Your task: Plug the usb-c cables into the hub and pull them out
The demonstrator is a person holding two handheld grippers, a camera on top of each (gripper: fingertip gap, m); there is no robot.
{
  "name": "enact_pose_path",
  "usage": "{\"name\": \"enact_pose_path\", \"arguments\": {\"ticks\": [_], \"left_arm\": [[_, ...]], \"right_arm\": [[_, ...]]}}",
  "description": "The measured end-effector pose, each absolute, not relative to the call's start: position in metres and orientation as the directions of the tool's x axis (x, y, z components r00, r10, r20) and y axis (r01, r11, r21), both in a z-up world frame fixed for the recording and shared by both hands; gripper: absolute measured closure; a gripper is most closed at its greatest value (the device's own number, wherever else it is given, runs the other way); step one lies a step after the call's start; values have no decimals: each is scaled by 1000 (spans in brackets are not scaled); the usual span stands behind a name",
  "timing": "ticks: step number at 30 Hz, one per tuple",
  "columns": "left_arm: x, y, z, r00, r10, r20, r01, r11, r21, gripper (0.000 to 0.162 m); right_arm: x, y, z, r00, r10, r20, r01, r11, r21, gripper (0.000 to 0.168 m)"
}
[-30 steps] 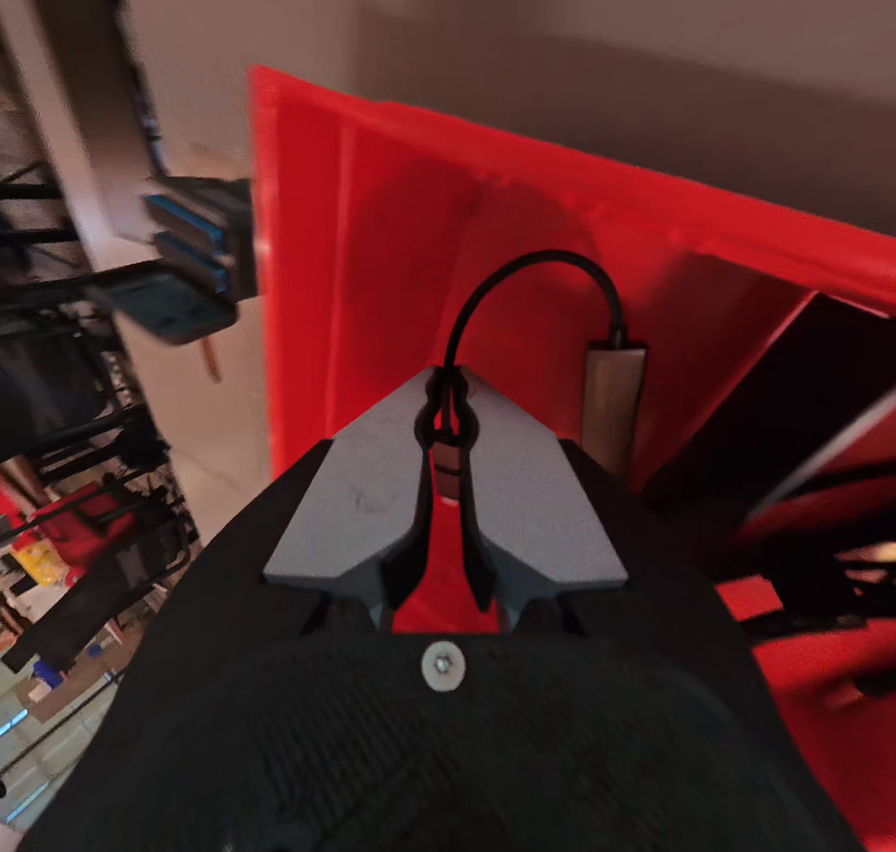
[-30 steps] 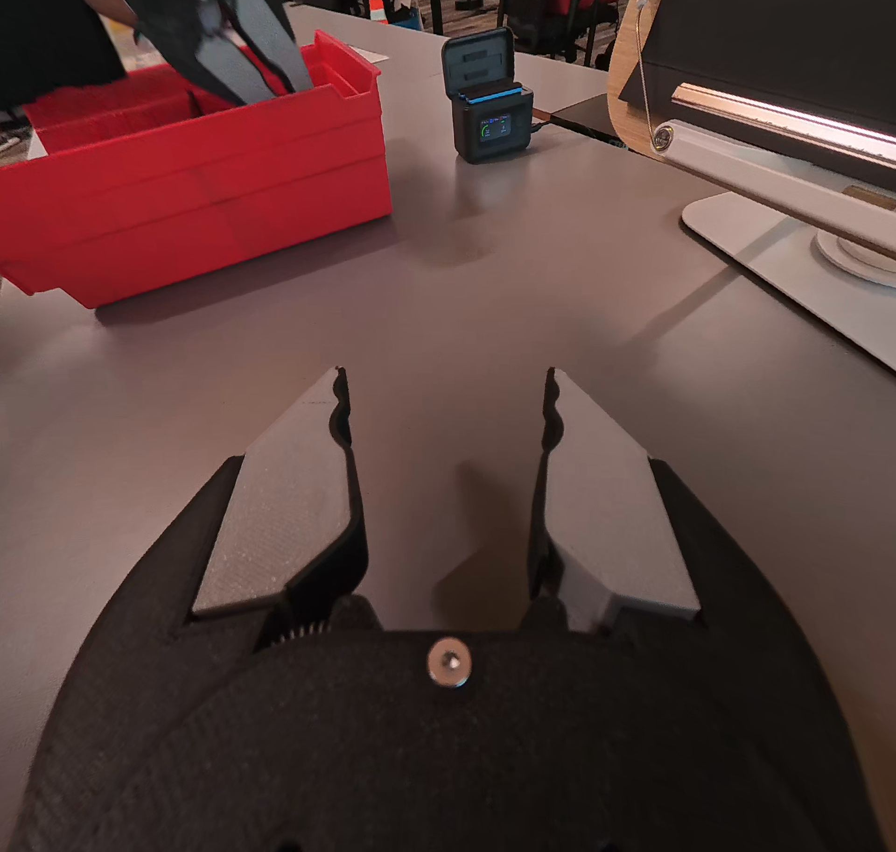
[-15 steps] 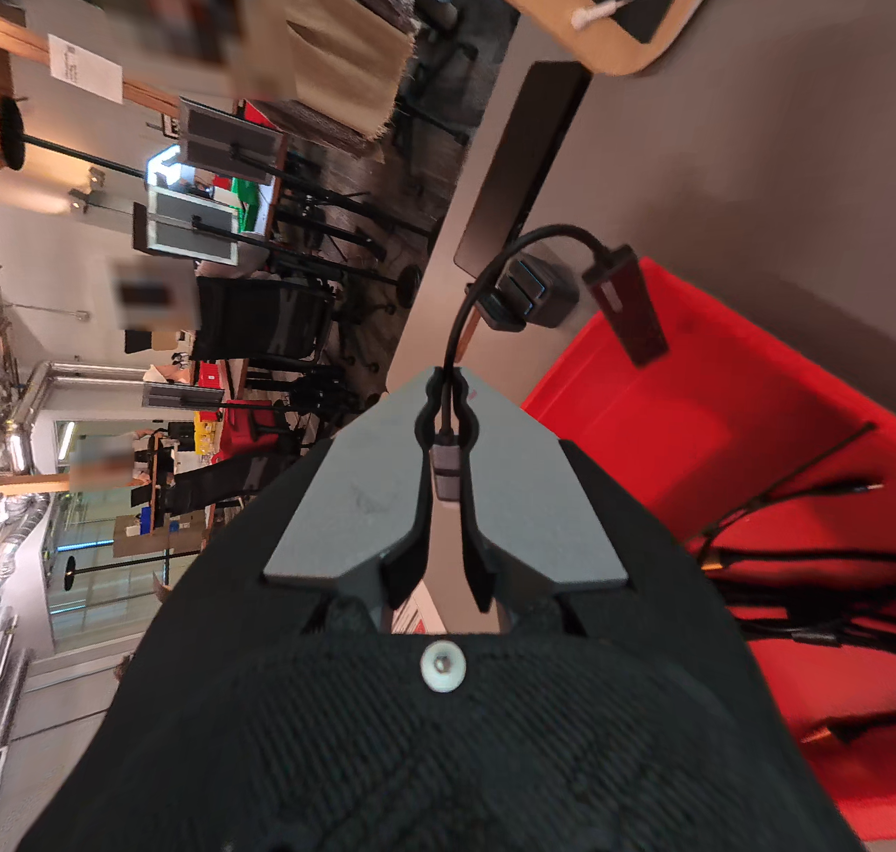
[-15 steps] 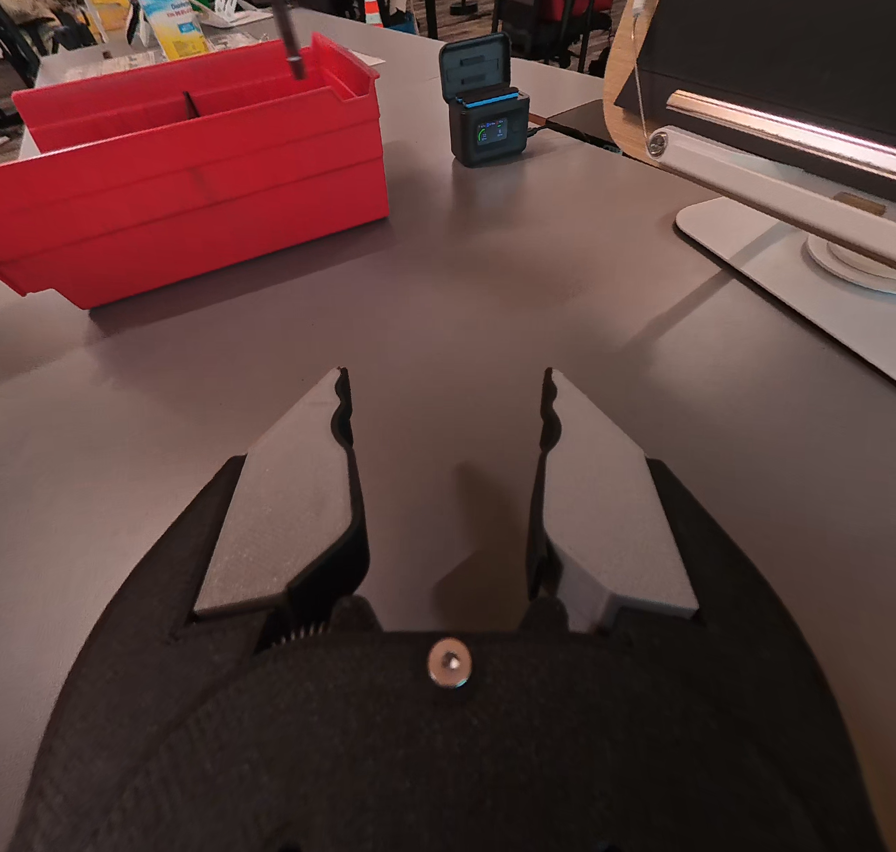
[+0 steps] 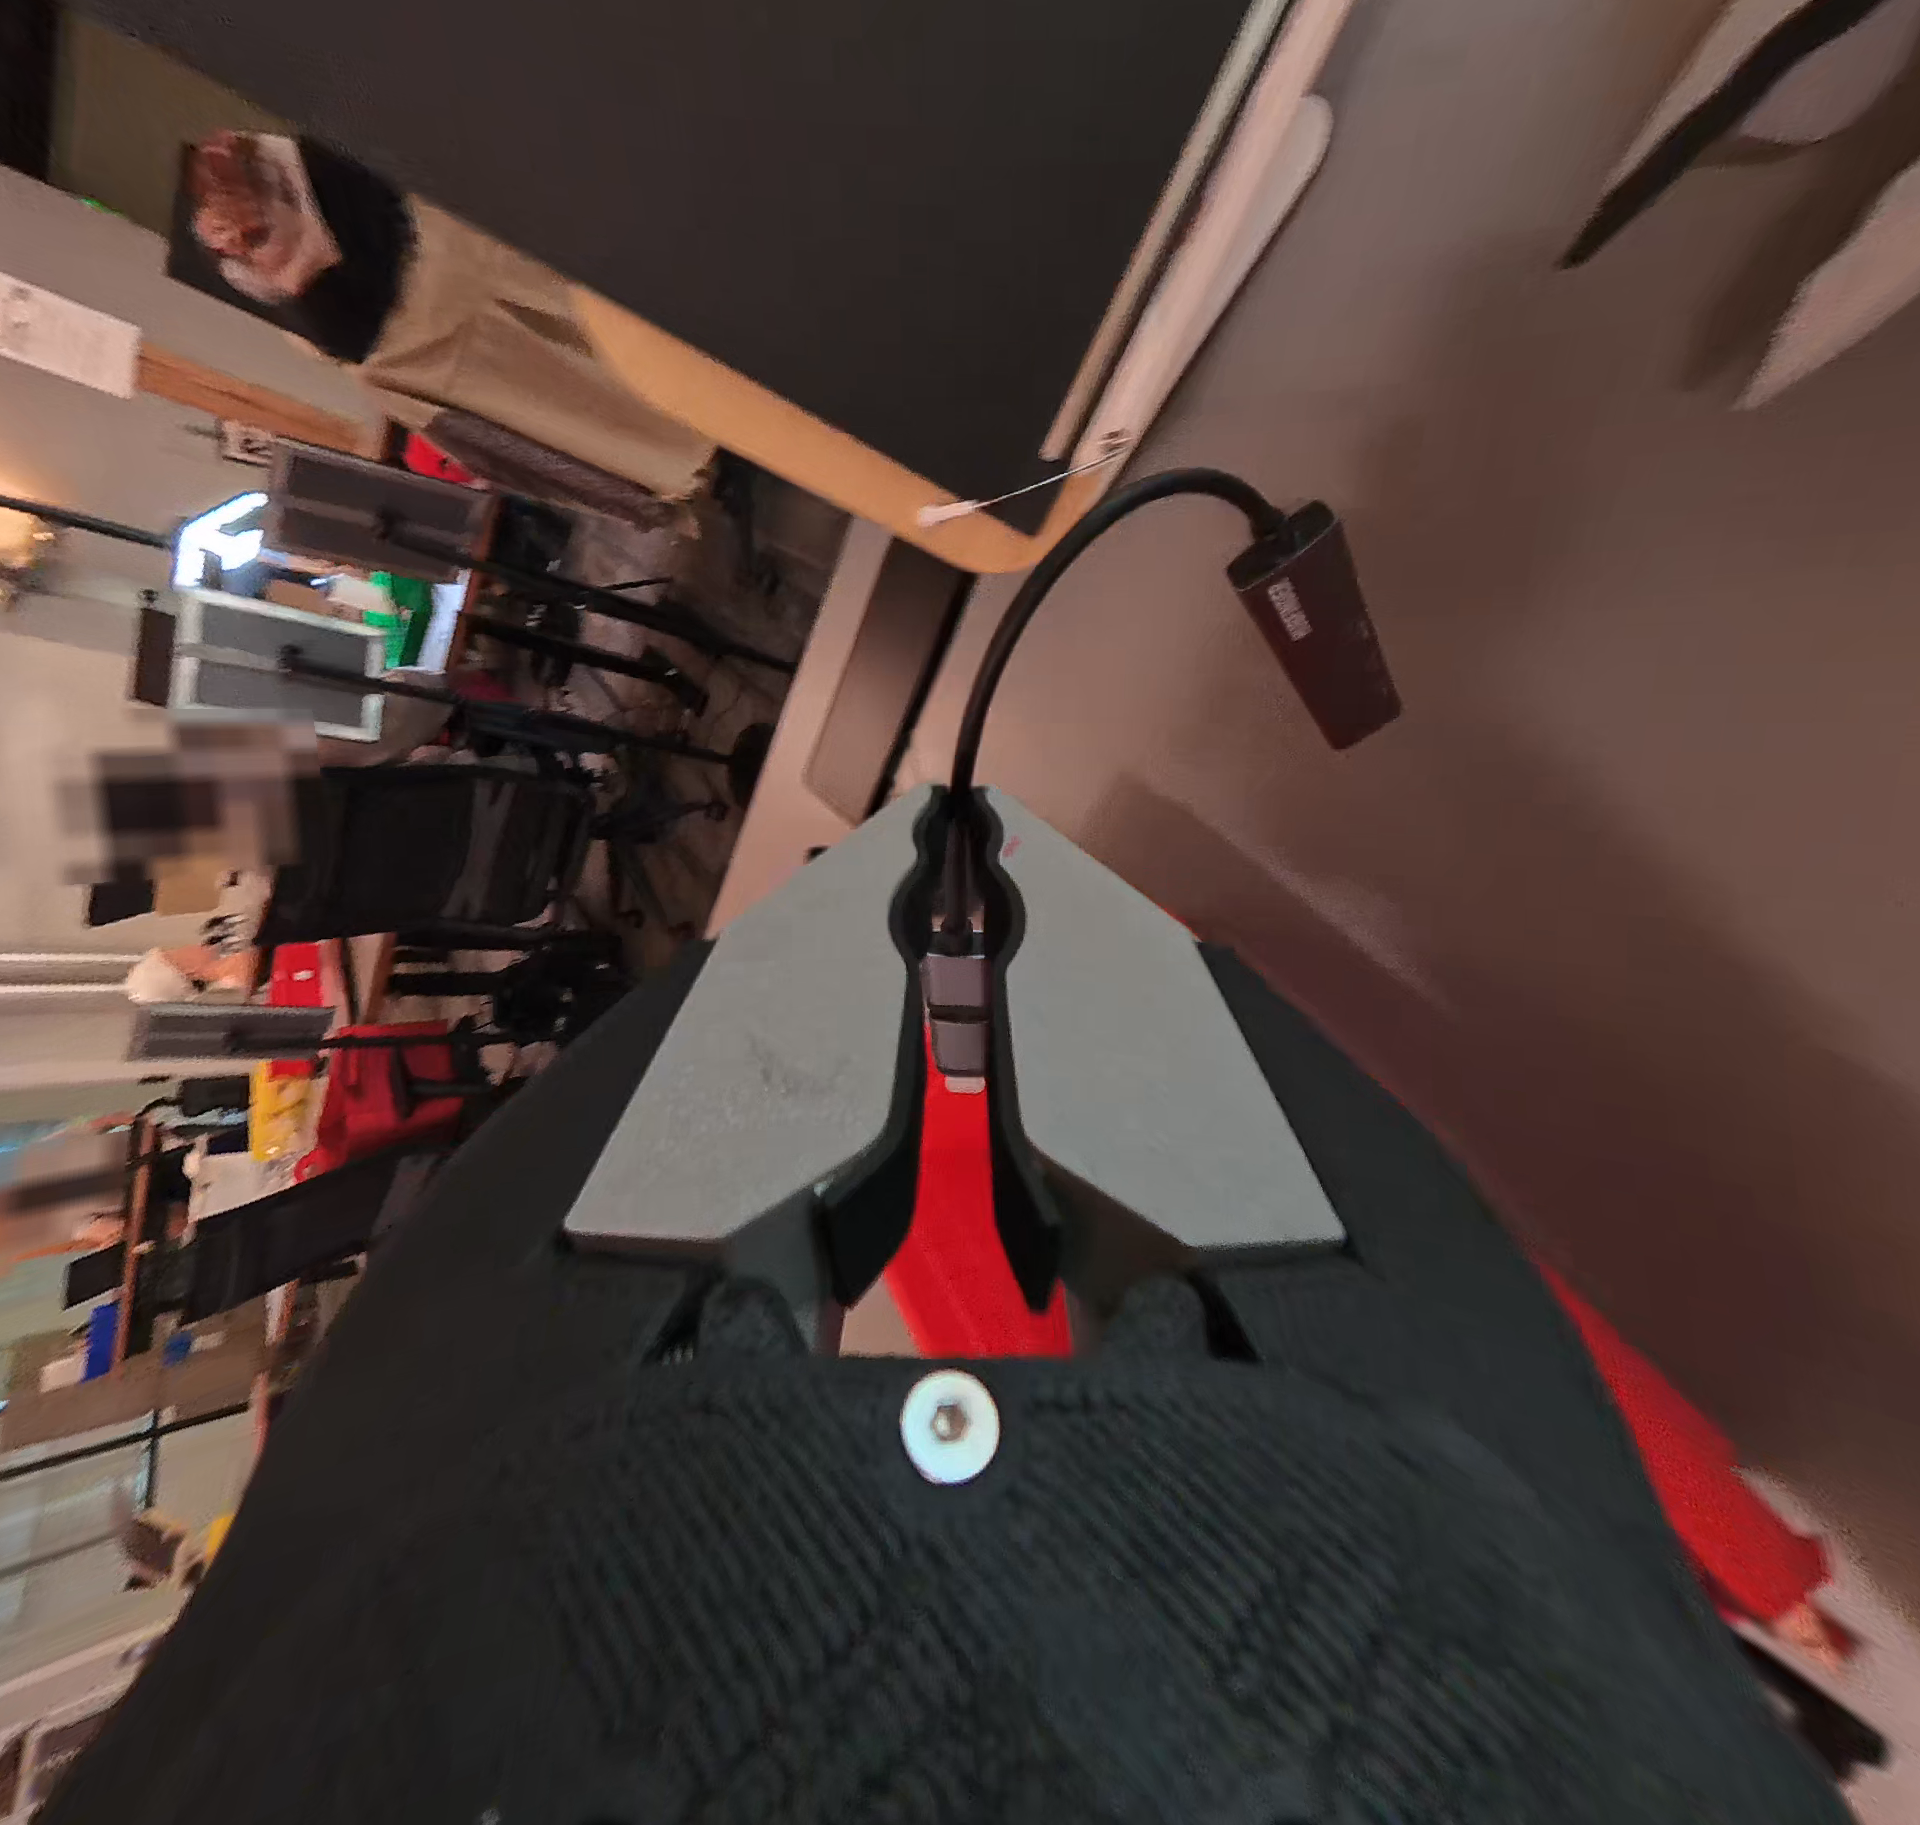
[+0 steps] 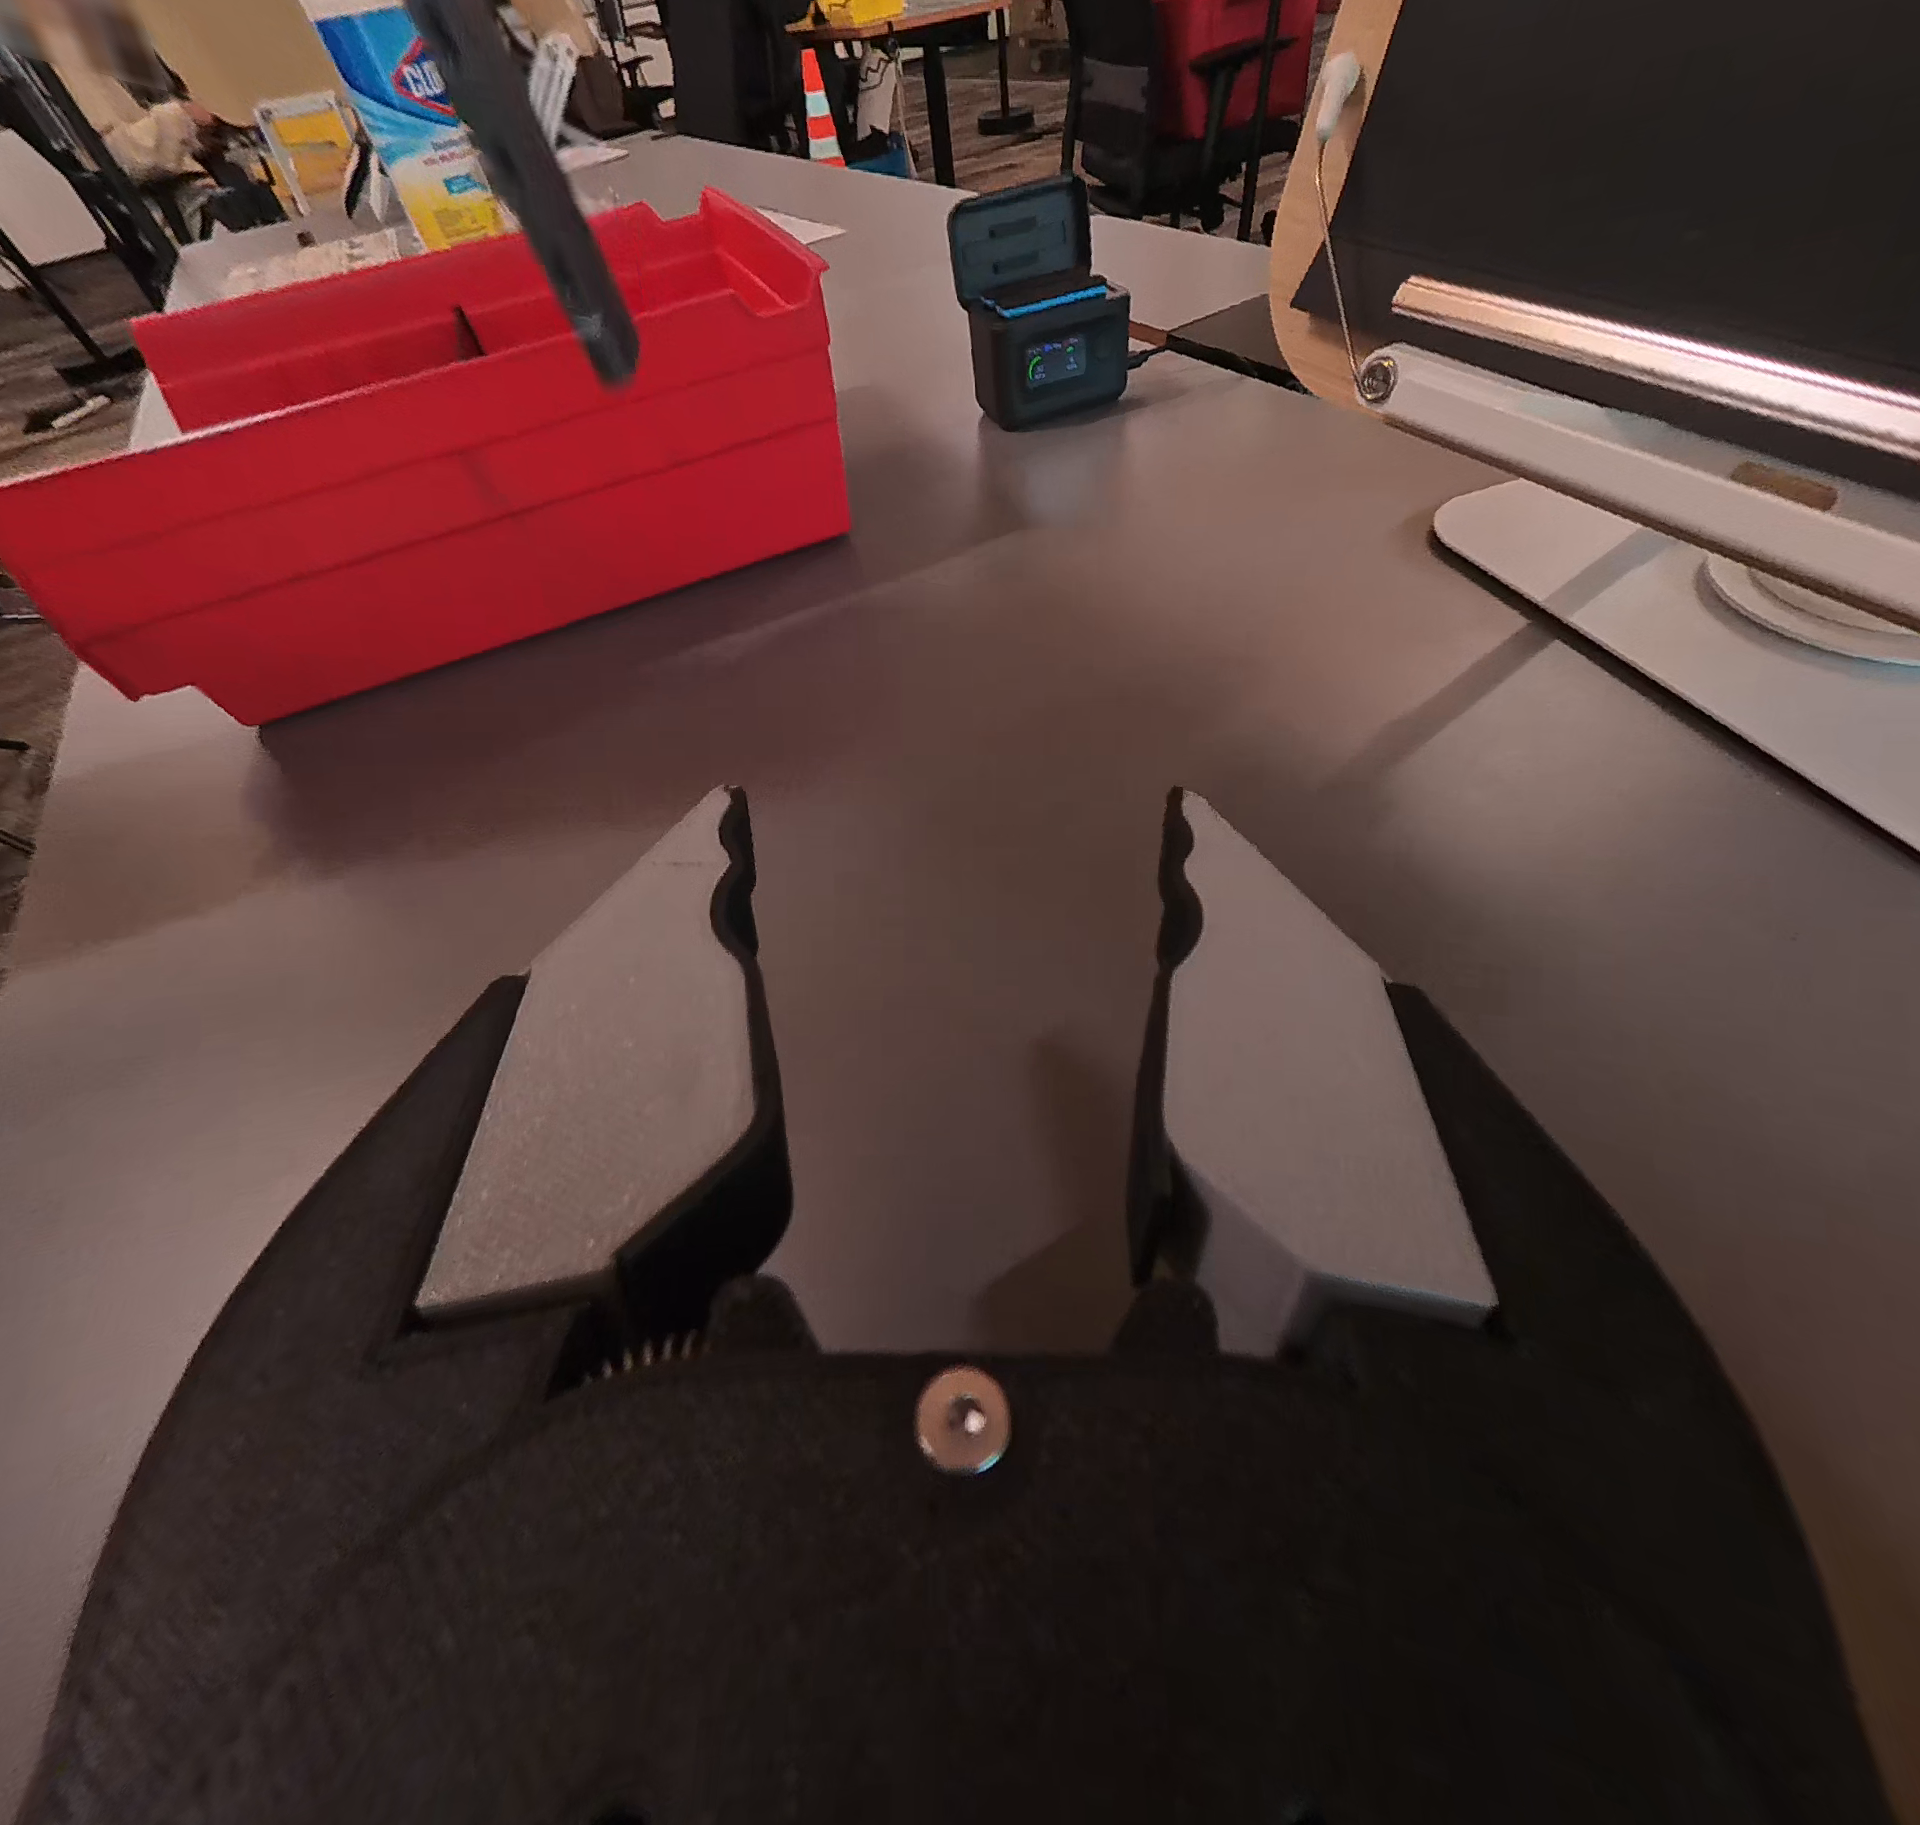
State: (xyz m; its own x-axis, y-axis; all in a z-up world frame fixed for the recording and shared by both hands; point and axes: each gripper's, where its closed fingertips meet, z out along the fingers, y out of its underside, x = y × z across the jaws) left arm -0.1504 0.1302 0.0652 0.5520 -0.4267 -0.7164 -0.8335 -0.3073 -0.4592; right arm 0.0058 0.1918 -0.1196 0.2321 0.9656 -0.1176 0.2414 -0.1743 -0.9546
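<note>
My left gripper is shut on the grey USB-C plug of the hub's short black cable. The dark slim hub hangs free at the cable's end, in the air above the grey table. In the right wrist view the hub is a blurred dark bar hanging over the red bin. My right gripper is open and empty, low over the table, apart from the bin. The other USB-C cables are not in view.
The red bin lies below and behind my left gripper. A dark charging case with its lid open stands behind the bin's right end. A monitor on a white stand fills the right side. A wipes canister stands behind the bin. Spacing between my two grippers at the tips: around 25 cm.
My left gripper has lifted the hub by its plug out of the red bin and swung it out over the table. My right gripper has stayed open, almost in the same place.
</note>
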Motion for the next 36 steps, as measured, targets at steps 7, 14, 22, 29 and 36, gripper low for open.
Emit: {"name": "enact_pose_path", "arguments": {"ticks": [7, 14, 22, 29, 36], "left_arm": [[-75, 126, -44, 506, -693, -514, -860, -359, -362, 161], [-36, 152, -135, 598, -744, -299, -789, -480, -384, 160], [-59, 158, -90, 699, -654, -290, -693, -518, -502, 140], [-159, 103, -7, 778, -528, -341, -622, -565, -543, 131], [-243, 24, -52, 853, -465, -237, -522, -755, -397, 131]], "right_arm": [[16, 187, -87, 196, 977, -77, 134, -105, -985, 93], [27, 207, -90, 279, 954, -115, 130, -156, -979, 95], [30, 214, -95, 319, 939, -126, 148, -181, -972, 98], [27, 215, -103, 324, 940, -111, 184, -178, -967, 99], [19, 211, -115, 309, 944, -116, 226, -191, -955, 99]]}}
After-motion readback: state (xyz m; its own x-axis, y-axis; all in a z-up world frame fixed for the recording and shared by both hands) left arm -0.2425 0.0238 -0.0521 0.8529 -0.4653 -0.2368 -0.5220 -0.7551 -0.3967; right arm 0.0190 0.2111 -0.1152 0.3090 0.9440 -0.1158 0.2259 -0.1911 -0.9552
